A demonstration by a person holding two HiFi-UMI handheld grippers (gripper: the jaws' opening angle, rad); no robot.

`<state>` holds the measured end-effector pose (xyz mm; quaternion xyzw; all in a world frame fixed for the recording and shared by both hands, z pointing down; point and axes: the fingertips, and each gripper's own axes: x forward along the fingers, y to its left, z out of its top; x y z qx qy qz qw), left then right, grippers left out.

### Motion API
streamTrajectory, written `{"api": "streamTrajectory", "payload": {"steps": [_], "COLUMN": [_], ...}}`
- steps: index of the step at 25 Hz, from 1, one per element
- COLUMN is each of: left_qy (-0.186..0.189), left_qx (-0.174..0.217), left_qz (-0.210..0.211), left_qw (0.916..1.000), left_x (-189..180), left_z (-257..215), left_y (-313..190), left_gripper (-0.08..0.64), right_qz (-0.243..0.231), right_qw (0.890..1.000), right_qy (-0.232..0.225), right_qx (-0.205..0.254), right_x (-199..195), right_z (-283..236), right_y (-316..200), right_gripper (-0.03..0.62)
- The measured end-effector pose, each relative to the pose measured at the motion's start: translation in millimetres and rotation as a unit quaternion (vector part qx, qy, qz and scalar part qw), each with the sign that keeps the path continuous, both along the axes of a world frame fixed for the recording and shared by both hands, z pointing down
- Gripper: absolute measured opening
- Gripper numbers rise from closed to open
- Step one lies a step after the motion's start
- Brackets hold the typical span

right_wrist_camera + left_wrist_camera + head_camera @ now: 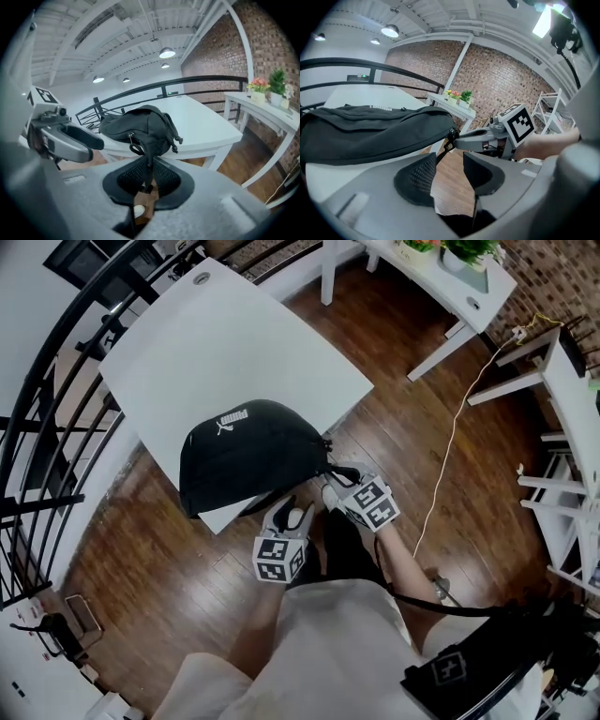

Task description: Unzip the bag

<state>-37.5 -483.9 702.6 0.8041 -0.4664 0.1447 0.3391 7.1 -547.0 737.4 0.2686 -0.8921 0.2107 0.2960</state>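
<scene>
bag (370, 133) cut by left edge, white print (382, 107) unreadable

Head view overhead, gripper views low, close, sharing the bag (248, 456)

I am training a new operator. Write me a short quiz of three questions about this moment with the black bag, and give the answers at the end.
1. True or false: the left gripper is shut on the black fabric bag.
2. What stands between the jaws of the right gripper? A) nothing B) a thin black strap hanging from the bag C) a metal spoon
3. Fill in: the bag lies near a corner of the white rectangular ___.
Key: 1 false, its jaws stand apart and empty; 2 B; 3 table.
</scene>
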Motion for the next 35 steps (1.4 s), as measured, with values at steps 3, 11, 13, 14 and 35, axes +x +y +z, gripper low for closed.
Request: {"api": "streamTrajectory", "payload": {"steps": [3, 11, 13, 14, 35], "left_qy": [0.028, 0.146, 0.152, 0.154, 0.217], "left_qx": [0.022, 0.021, 0.035, 0.042, 0.051], "left_qz": [-0.005, -0.041, -0.032, -0.027, -0.021], "left_qw": [0.9993, 0.9882, 0.9873, 0.9869, 0.9745], "left_x": [5.2, 15.9, 19.2, 21.1, 14.2], "left_z": [-14.5, -32.5, -37.9, -40.4, -49.8], "left_y": [-11.6, -40.8, -41.0, -40.1, -48.5], "left_gripper": [0.224, 0.2, 0.173, 0.151, 0.034], "right_qz": [-0.008, -0.032, -0.036, -0.04, -0.061], "right_qw": [1.0, 0.999, 0.999, 0.999, 0.998], "right_qy": [-0.011, 0.001, 0.0, -0.001, 0.01], "right_qx": [-0.024, -0.026, -0.026, -0.028, -0.025], "right_x": [-5.1, -9.8, -9.4, -9.0, -6.5], "right_z": [-25.8, -58.2, -60.7, -61.8, -65.5], "right_y": [8.0, 12.9, 11.8, 12.4, 13.7], "right_gripper": [0.029, 0.029, 0.029, 0.029, 0.029]}}
